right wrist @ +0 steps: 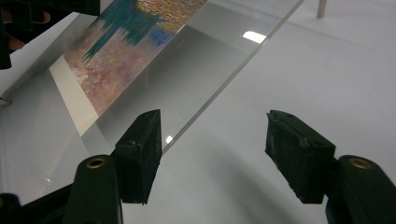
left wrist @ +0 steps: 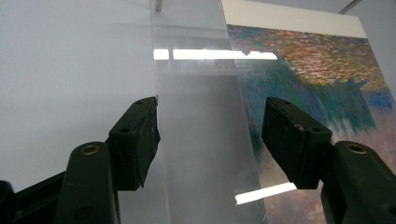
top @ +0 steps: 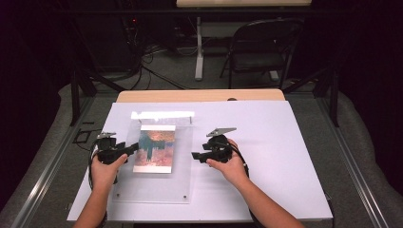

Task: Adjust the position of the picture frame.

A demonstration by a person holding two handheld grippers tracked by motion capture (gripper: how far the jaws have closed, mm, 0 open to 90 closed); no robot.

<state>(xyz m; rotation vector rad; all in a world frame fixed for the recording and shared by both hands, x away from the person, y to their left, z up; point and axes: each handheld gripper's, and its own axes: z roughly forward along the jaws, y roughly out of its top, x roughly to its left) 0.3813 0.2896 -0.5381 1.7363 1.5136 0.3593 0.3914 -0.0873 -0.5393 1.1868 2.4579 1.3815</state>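
Note:
A clear acrylic sheet (top: 183,178) lies on the white board, and a colourful painted print (top: 154,148) rests on it. My left gripper (top: 134,148) is at the sheet's left edge, open. In the left gripper view its jaws stand wide apart on either side of the sheet's edge (left wrist: 161,154), with the print (left wrist: 317,70) beyond the right jaw. My right gripper (top: 195,156) is open at the sheet's right edge. In the right gripper view the clear sheet (right wrist: 205,56) and the print (right wrist: 126,46) run off to the upper left, and the edge passes by the left jaw.
The white board (top: 285,142) covers a wooden table (top: 199,95). Small posts (right wrist: 322,8) stand at the sheet's corners, and bright glare (top: 161,115) shows at its far end. A folding chair (top: 261,47) and cables are on the floor beyond the table.

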